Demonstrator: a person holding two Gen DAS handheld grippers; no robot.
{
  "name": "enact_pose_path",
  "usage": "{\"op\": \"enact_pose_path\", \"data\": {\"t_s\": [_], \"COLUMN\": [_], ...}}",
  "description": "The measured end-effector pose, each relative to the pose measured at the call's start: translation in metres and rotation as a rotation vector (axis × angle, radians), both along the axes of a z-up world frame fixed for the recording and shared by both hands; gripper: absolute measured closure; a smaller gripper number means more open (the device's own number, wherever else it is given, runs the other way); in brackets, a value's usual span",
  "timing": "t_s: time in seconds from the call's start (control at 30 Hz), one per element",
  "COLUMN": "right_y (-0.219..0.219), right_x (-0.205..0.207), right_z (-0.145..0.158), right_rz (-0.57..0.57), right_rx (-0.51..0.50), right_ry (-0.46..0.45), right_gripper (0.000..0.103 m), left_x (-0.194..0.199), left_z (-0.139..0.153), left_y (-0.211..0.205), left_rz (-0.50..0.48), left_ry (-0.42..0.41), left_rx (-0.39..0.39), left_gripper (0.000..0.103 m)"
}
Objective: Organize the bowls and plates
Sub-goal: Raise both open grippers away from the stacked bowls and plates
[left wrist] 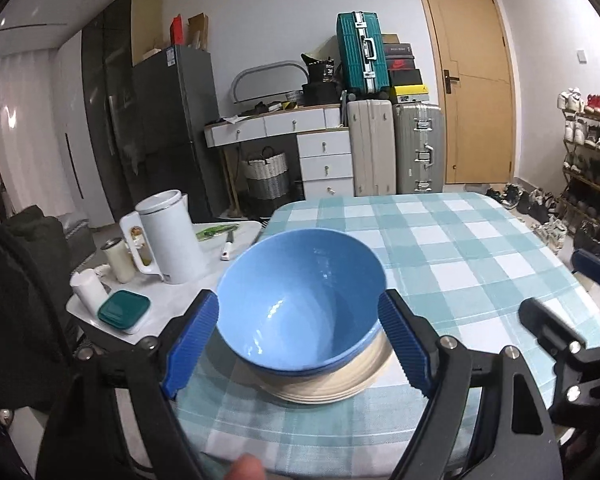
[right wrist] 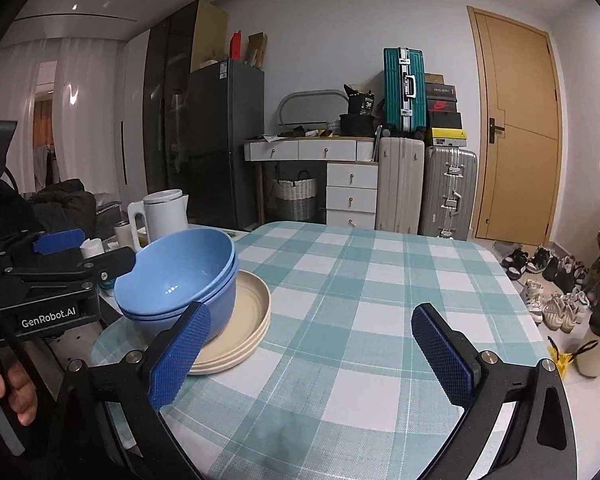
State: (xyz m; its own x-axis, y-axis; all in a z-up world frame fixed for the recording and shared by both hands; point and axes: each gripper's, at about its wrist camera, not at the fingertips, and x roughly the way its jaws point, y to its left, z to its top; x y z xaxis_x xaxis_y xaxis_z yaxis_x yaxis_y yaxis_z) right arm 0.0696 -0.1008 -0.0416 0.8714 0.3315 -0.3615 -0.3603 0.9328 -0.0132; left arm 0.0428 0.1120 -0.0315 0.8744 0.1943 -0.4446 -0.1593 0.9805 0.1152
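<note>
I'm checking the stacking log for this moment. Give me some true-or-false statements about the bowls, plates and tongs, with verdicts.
1. The blue bowls sit on the cream plates. True.
2. The left tongs straddle the top bowl. True.
3. The right tongs hold a plate. False: they are open and hold nothing.
4. The tablecloth is red. False: it is teal and white check.
5. Only one bowl is there. False: at least two are nested.

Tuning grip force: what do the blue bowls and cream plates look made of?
Blue bowls: glossy, sharp light glints inside; glazed ceramic or hard plastic, can't tell which. Cream plates: matte, no glare, thin raised rims; likely plastic or wheat-fibre, possibly matte stoneware.
</note>
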Motion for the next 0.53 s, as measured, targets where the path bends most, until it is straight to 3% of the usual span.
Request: {"op": "enact_pose_path", "data": {"t_s": [0.07,0.1,0.33,0.53], "right_y": [0.001,0.001,0.002,0.002], "right_x": [0.0,0.0,0.003,0.004], "right_z": [-0.001,-0.001,-0.004,-0.005], "right_rz": [0.0,0.001,-0.002,-0.003], "right_rx": [-0.005,-0.008,-0.01,-0.012], "right_ry": [0.003,0.007,0.023,0.028], "right_gripper": [0.001,0.001,0.001,0.001], "left_x": [0.001,0.002,-0.008,-0.008], "left_z": [0.0,0.001,0.001,0.003], "left_y": [-0.003,-0.005,-0.011,-0.009], "left_rz": [0.0,0.001,0.015,-0.006], "left_ry": [0.008,0.011,-0.044,-0.057], "left_rx": [0.011,0.025,0.066,0.023], "left_gripper": [0.014,0.0,0.0,0.0]}}
